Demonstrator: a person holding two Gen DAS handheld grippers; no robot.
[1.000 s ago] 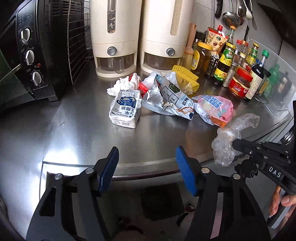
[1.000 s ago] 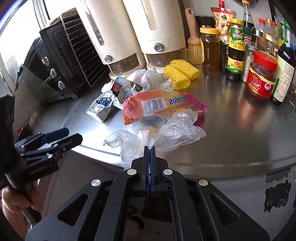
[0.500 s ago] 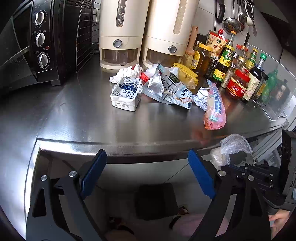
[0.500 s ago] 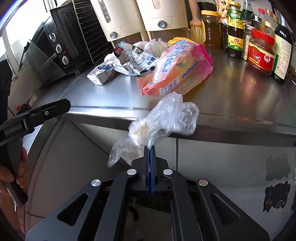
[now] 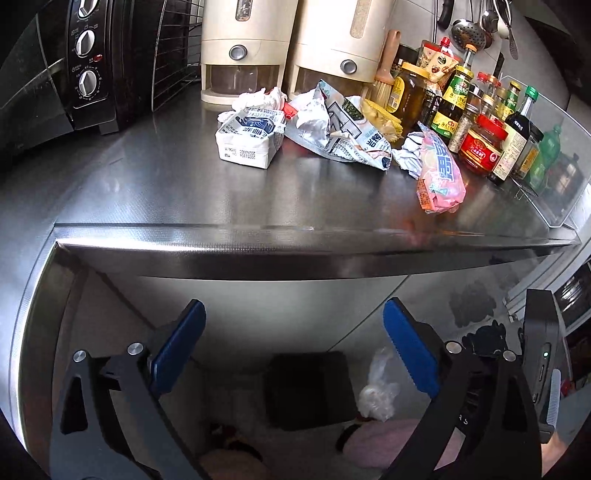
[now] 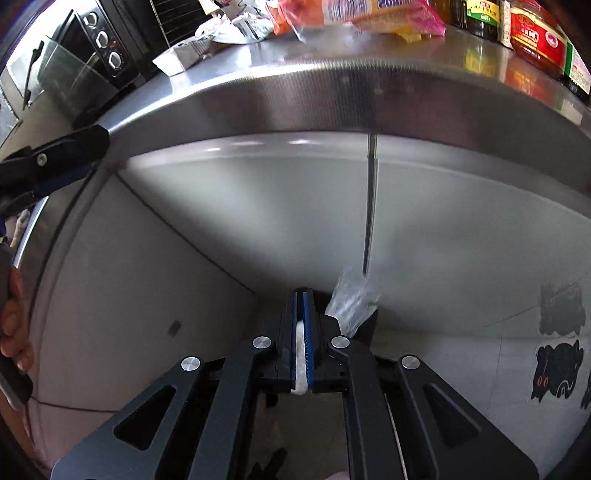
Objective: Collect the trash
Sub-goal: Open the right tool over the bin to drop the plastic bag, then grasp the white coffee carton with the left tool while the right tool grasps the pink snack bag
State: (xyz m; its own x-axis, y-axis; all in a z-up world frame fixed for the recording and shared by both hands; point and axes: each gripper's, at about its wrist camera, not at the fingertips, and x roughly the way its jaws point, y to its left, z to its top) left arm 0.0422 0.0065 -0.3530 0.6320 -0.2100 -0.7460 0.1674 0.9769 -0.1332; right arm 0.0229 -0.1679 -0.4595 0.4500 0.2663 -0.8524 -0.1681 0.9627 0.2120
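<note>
My right gripper (image 6: 300, 314) is shut on a crumpled clear plastic bag (image 6: 351, 299), held low in front of the cabinet, below the counter edge. The bag also shows in the left wrist view (image 5: 378, 391), next to a black bin (image 5: 308, 387) on the floor. My left gripper (image 5: 293, 343) is open and empty, below the counter edge. On the steel counter (image 5: 184, 199) lie a white milk carton (image 5: 251, 138), a silver snack wrapper (image 5: 340, 129), crumpled paper (image 5: 410, 151) and a pink packet (image 5: 439, 173).
A black oven (image 5: 88, 62) stands at the counter's left. Two cream dispensers (image 5: 288, 40) stand at the back. Sauce bottles and jars (image 5: 484, 122) crowd the right. Cabinet doors (image 6: 258, 221) face me below the counter. The pink packet lies near the counter's front edge (image 6: 354, 14).
Both grippers have dropped below the counter edge. My right gripper carried the plastic bag off the counter and down toward the floor bin. The pink packet turned on the counter.
</note>
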